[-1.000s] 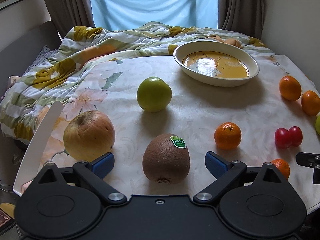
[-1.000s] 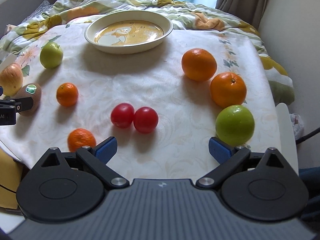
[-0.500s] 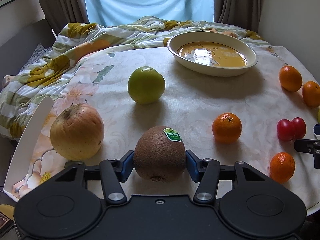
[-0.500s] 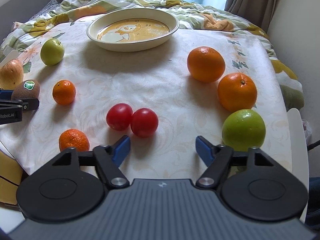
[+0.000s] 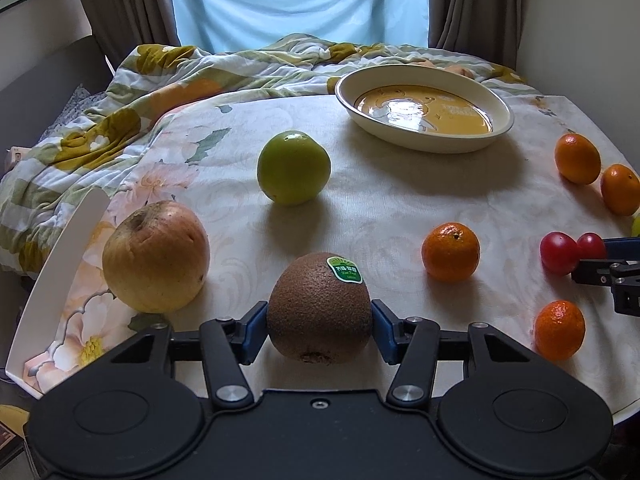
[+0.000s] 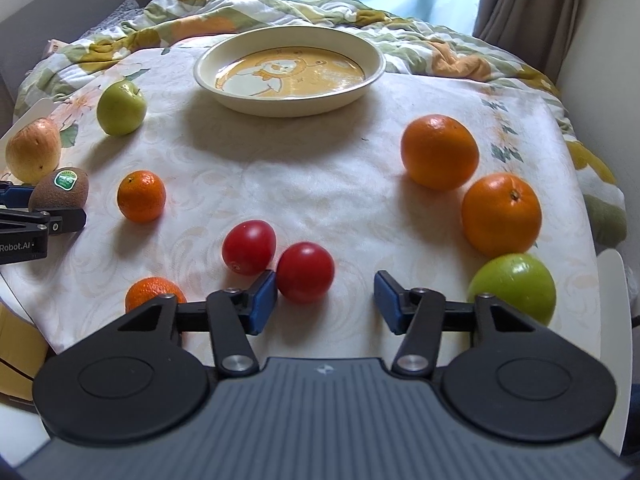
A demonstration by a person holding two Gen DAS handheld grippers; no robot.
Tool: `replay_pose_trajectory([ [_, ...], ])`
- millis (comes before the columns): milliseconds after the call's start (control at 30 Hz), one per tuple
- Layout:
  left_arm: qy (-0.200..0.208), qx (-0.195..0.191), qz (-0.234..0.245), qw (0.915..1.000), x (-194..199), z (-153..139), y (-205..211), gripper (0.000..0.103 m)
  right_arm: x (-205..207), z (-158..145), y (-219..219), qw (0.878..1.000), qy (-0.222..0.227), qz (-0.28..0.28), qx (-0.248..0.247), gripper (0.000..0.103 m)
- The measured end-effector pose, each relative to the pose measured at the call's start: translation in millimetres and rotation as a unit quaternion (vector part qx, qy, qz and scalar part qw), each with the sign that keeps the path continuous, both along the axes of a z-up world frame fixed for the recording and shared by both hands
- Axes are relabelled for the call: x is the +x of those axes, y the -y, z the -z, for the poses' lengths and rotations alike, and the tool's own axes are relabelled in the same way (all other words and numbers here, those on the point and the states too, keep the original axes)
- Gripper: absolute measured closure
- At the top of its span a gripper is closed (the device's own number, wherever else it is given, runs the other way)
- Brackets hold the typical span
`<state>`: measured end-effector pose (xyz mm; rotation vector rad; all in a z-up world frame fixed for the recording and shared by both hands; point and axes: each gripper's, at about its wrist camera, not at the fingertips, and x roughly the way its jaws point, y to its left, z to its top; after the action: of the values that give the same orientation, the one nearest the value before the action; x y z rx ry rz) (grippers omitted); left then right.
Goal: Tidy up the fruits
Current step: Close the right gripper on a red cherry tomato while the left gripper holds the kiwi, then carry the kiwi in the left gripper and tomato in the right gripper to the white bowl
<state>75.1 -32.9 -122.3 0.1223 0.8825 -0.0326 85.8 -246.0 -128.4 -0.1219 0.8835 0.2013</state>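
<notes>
A brown kiwi (image 5: pixel 316 304) with a green sticker stands on the tablecloth, and my left gripper (image 5: pixel 320 332) is shut on it, both blue pads against its sides. In the right wrist view, two red tomatoes lie side by side. The nearer tomato (image 6: pixel 306 272) sits between the jaws of my right gripper (image 6: pixel 326 300), which are closing. The left pad touches it and the right pad stands well clear. The other tomato (image 6: pixel 249 247) lies just left of that pad. A cream bowl (image 6: pixel 288 106) with a yellow picture stands at the back.
A yellow-red apple (image 5: pixel 156 256) and a green apple (image 5: pixel 294 168) lie left of the kiwi. Mandarins (image 5: pixel 451 252) (image 5: pixel 559 330) lie between the grippers. Two oranges (image 6: pixel 439 152) (image 6: pixel 502 214) and a second green apple (image 6: pixel 512 288) lie at the right edge. A flowered quilt (image 5: pixel 120 120) lies behind.
My left gripper closed onto the kiwi and holds it. My right gripper narrowed from wide open and shifted so that the nearer tomato now sits between its jaws.
</notes>
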Motion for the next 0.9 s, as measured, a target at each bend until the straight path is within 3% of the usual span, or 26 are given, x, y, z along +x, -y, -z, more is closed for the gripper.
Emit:
replay_pose_trajectory([
  [67,0.002,-0.001,0.000,1.0000,-1.6,-0.9,-0.2,0.045,0.3,-0.5,-0.9,1.000,0.000,-0.009,0.004,0.057],
  [433,0.023,-0.007,-0.001,0.9997,-7.5,-28.0,2.9,0.045,-2.0,-15.3,-1.9,1.000,0.000,-0.004,0.011,0.058],
  [900,0.074,-0.026,-0.018,0.9968,7.9,-111.6,4.0,0.045,5.8,-92.4,9.7,0.999,0.025,-0.002,0.032,0.058],
])
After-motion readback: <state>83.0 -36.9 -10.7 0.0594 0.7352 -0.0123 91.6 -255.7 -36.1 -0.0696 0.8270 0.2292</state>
